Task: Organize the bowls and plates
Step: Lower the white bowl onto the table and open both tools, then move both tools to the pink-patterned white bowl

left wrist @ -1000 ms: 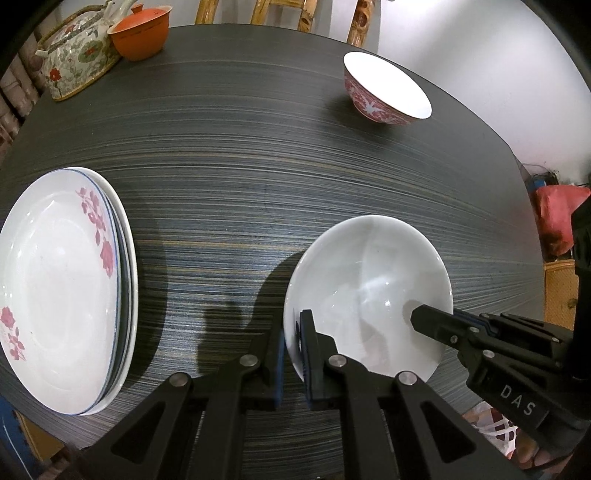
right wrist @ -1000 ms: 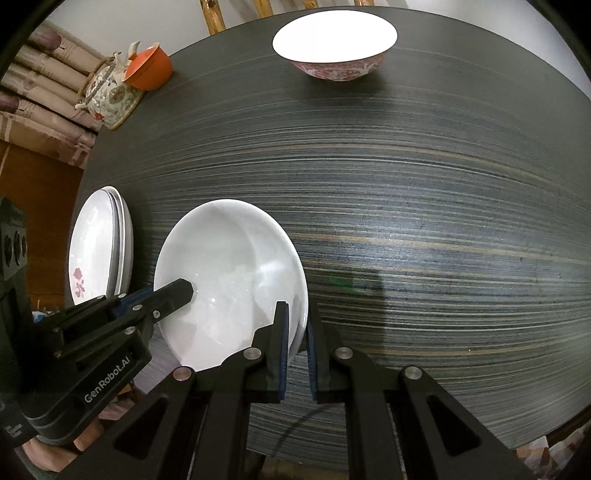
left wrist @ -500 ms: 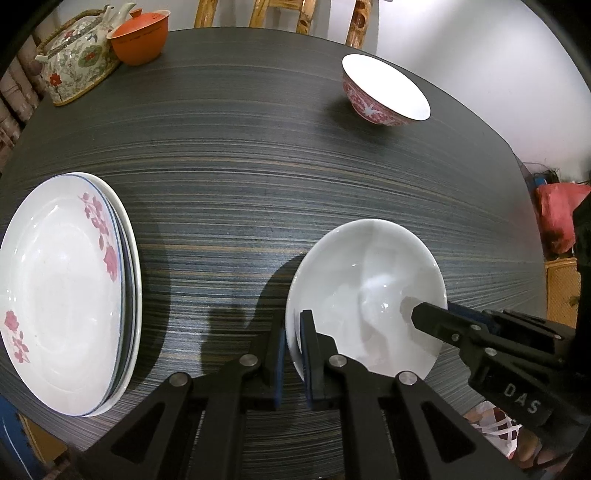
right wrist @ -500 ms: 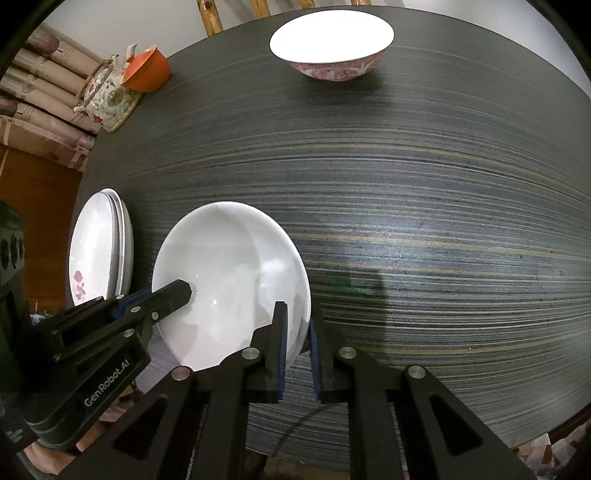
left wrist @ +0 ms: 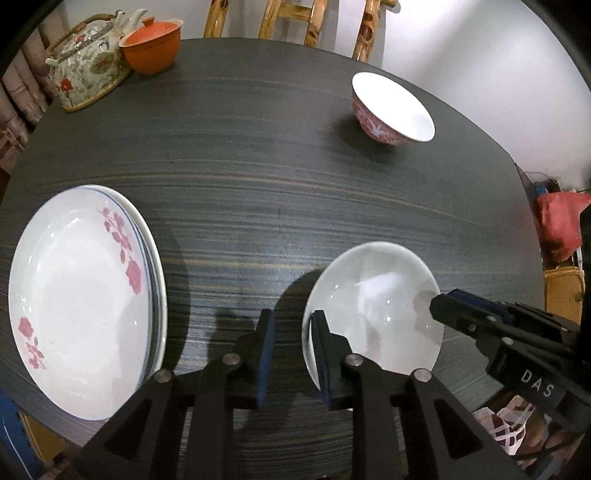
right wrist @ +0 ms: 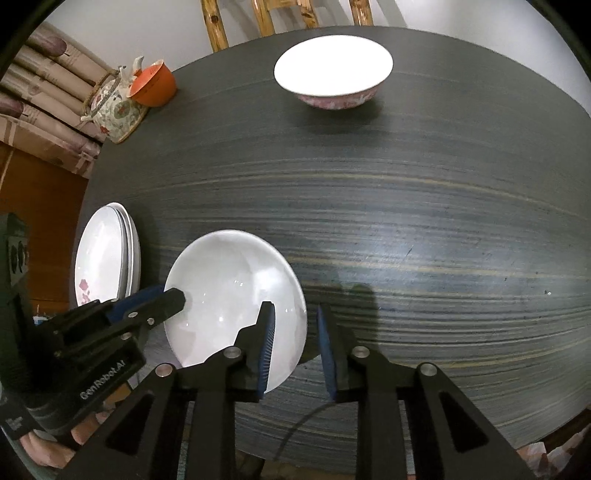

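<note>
A plain white bowl (left wrist: 373,306) sits on the dark table near its front edge; it also shows in the right wrist view (right wrist: 232,291). My left gripper (left wrist: 291,354) is open, its jaws straddling the bowl's left rim. My right gripper (right wrist: 295,347) is open, its jaws straddling the bowl's right rim. A stack of white plates with pink flowers (left wrist: 81,295) lies at the left, also in the right wrist view (right wrist: 107,254). A pink patterned bowl (left wrist: 391,107) stands at the far side, also seen in the right wrist view (right wrist: 332,74).
A floral teapot (left wrist: 88,62) and an orange lidded cup (left wrist: 151,48) stand at the far left corner. Wooden chair backs (left wrist: 295,22) rise behind the table. A red bag (left wrist: 557,225) lies off the table's right edge.
Both grippers have opened and let go of the white bowl's rim. The bowl now rests on the table; both views have pulled back slightly.
</note>
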`<action>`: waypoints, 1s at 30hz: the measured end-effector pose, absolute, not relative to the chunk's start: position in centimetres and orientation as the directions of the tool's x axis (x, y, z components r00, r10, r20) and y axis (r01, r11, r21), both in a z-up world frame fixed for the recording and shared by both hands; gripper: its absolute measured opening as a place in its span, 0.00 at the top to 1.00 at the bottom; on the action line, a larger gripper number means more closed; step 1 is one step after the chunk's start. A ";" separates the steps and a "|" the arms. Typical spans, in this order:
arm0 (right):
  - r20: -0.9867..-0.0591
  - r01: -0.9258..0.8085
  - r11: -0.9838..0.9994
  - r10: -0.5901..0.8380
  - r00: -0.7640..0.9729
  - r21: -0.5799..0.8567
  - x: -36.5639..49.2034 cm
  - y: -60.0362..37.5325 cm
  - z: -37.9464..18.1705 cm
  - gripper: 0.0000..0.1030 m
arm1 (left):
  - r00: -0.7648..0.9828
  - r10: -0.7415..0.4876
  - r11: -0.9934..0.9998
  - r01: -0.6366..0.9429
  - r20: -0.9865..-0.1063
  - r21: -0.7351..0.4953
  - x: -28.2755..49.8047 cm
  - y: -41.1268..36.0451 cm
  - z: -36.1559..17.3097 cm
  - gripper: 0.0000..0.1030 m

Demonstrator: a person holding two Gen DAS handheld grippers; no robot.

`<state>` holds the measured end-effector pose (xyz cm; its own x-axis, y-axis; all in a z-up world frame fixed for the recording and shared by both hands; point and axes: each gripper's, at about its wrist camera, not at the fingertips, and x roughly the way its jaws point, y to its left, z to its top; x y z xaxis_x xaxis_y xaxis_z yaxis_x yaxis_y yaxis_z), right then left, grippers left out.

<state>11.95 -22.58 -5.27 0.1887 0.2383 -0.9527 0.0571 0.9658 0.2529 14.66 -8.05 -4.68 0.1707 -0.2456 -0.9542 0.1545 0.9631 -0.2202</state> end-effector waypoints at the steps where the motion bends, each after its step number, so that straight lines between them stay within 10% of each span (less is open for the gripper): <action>1: -0.952 0.053 0.967 0.236 0.194 0.250 12.1 -22.8 -5.1 0.78 | 0.173 -0.247 0.963 0.154 -0.953 -0.221 14.8 -8.0 -4.5 0.79; 30: -0.957 0.088 0.982 0.142 0.254 0.169 25.7 -31.1 -2.5 0.78 | 0.221 -0.308 0.951 0.098 -0.925 -0.293 30.5 -11.4 -1.7 0.79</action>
<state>25.72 -31.15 -2.51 0.2536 0.1416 -0.9569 0.0880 0.9818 0.1686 30.46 -11.42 -1.70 0.2207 -0.3079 -0.9255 0.0982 0.9511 -0.2930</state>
